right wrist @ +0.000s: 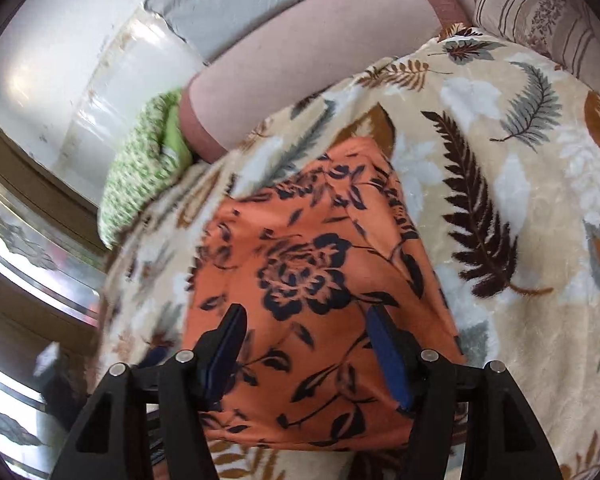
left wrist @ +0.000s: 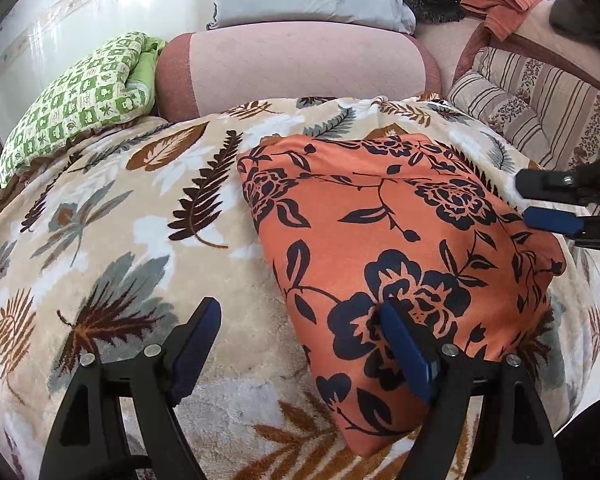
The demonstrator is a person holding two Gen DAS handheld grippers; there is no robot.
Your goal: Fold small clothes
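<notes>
Here, left gripper [left wrist: 300,316] tilted over cloth [left wrist: 400,260]

A bed covered by a beige leaf-print blanket [left wrist: 140,216]. A folded orange floral cloth [left wrist: 380,240] lies flat on the blanket; beyond the cloth, a pink bolster [left wrist: 300,68].

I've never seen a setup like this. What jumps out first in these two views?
The bright orange cloth with dark flowers stands out, lying folded flat on a beige leaf-patterned blanket. Two black grippers with blue pads hang over it with open jaws, holding nothing: the left gripper at its near edge, the right gripper above its middle. Behind sit a pink bolster and a green checked quilt.
</notes>
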